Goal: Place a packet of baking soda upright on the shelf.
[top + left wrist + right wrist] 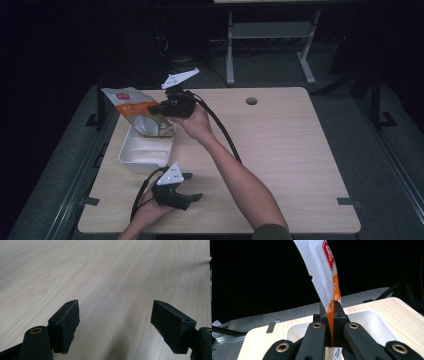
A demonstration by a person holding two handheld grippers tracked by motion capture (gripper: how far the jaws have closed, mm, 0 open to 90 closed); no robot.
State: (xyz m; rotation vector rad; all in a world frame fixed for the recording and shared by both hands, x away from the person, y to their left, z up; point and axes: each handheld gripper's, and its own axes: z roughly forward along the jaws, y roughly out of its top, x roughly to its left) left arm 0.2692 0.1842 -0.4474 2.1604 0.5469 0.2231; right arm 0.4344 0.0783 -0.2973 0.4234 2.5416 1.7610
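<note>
Nearest the person, the left gripper point(192, 187) rests low over the bare table point(280, 150), its jaws standing wide apart with nothing between them; in its own view only wood grain lies ahead of the pads point(65, 325). It looks idle for now.

Just beyond it sits the white tray point(131, 152), and from here I cannot tell whether anything has landed in it yet.

Farther off, the right gripper point(159, 109) has its jaws pressed together on the pouch point(134, 107), an orange and white bag held up in the air and tilted, one end hanging down over the tray's far side. In the right gripper view the pouch point(325, 272) rises straight up from between the jaws, pinched at its edge, with the tray point(372, 322) lying just past them and below.

I'd judge the picking up done and the bag brought over the tray. What seems left is emptying it into the tray, or setting it down there, then letting go.
</note>
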